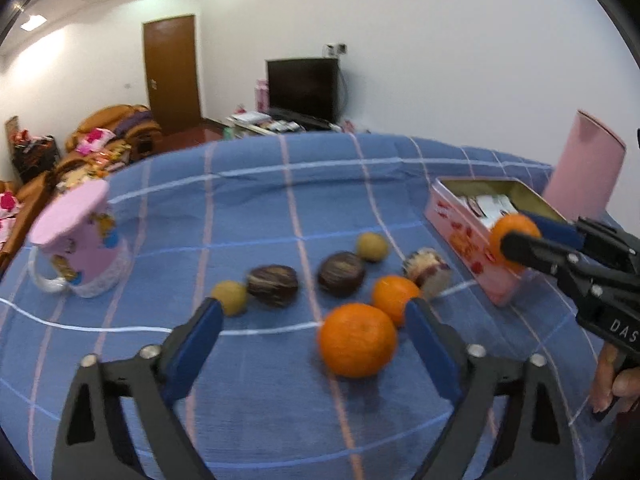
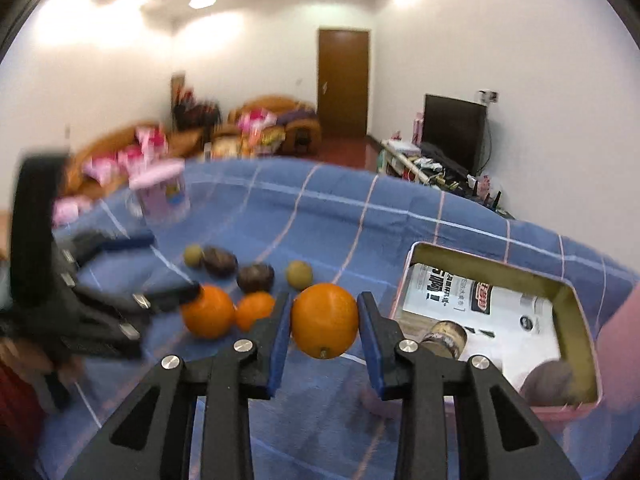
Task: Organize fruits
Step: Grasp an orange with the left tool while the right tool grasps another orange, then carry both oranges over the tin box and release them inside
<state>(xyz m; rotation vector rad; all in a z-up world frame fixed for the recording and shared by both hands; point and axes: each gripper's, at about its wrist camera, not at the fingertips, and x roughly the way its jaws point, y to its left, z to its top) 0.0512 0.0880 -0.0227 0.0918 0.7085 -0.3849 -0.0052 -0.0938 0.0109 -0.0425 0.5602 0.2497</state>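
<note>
My right gripper (image 2: 323, 322) is shut on an orange (image 2: 324, 321) and holds it above the blue checked cloth, just left of an open pink tin (image 2: 576, 406); it shows at the right of the left wrist view (image 1: 520, 232) beside the tin (image 1: 460, 232). My left gripper (image 1: 314, 320) is open over the cloth, with a large orange (image 1: 357, 340) and a smaller orange (image 1: 394, 294) near its right finger. Two dark brown fruits (image 1: 273, 285) (image 1: 341, 273), two small yellow-green fruits (image 1: 230, 296) (image 1: 373, 247) and a purple-white fruit (image 1: 427, 269) lie behind.
The tin holds printed packets (image 2: 460, 292) and a dark fruit (image 2: 548, 384). A pink lidded bucket (image 1: 78, 240) stands at the cloth's left. A tall pink cylinder (image 1: 584, 164) stands behind the tin. A sofa, door and TV are beyond the table.
</note>
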